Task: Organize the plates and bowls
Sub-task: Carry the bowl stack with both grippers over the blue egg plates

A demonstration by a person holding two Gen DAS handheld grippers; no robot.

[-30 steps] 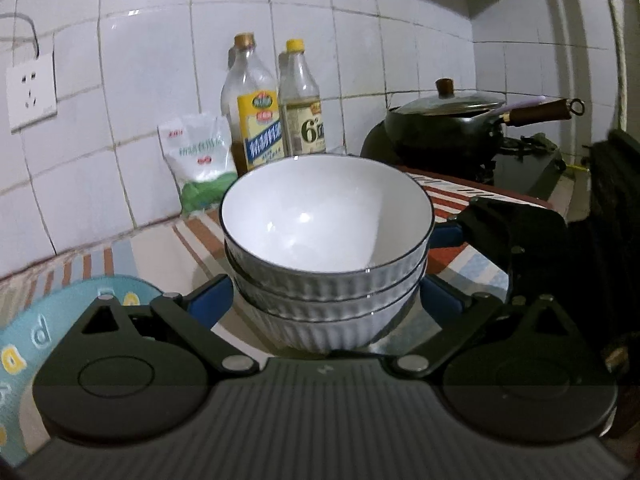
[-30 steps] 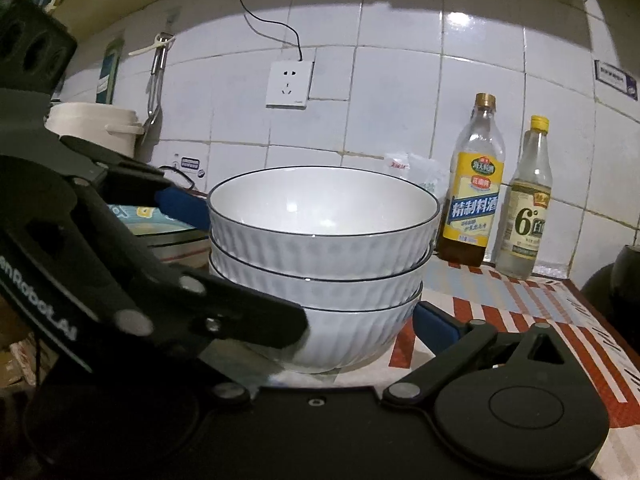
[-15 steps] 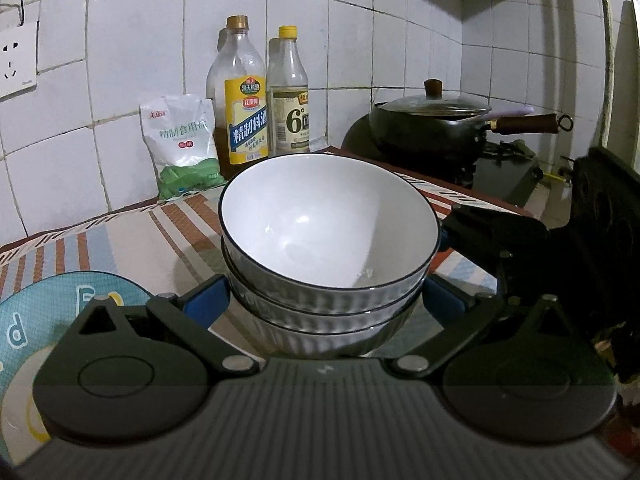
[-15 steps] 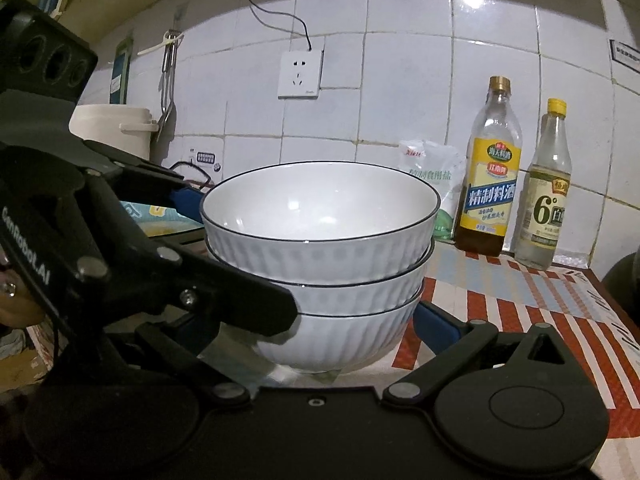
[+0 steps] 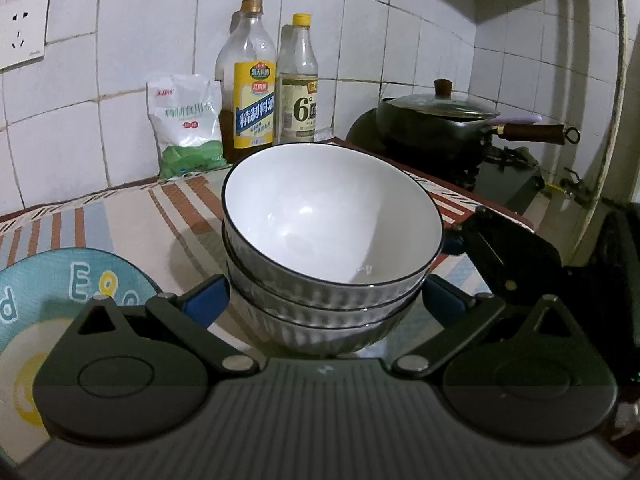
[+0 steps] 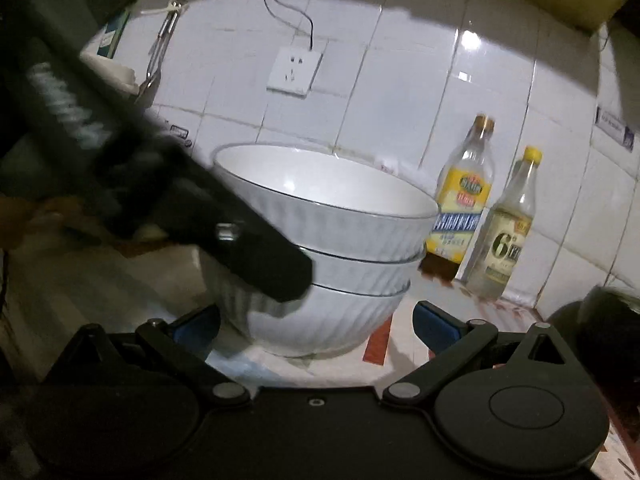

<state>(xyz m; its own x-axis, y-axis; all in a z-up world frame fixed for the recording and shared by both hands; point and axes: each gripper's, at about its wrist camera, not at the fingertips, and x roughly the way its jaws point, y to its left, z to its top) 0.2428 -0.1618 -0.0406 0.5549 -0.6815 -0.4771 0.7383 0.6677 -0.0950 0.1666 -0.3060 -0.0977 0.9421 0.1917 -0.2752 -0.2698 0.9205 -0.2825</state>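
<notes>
The stack of three bowls (image 5: 332,240) now tilts, lifted above the desk (image 5: 132,216) near its back edge. Left tool (image 5: 324,300) and right tool (image 6: 316,320) each clench its base; transfer is underway.

Counter with striped cloth (image 5: 120,232) carries: bowl stack (image 5: 332,240), two bottles (image 5: 250,84) and salt bag (image 5: 186,124) along back edge, patterned plate (image 5: 60,292).

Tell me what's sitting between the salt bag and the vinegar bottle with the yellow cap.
In the left wrist view, the cooking wine bottle stands between the salt bag and the vinegar bottle.
</notes>
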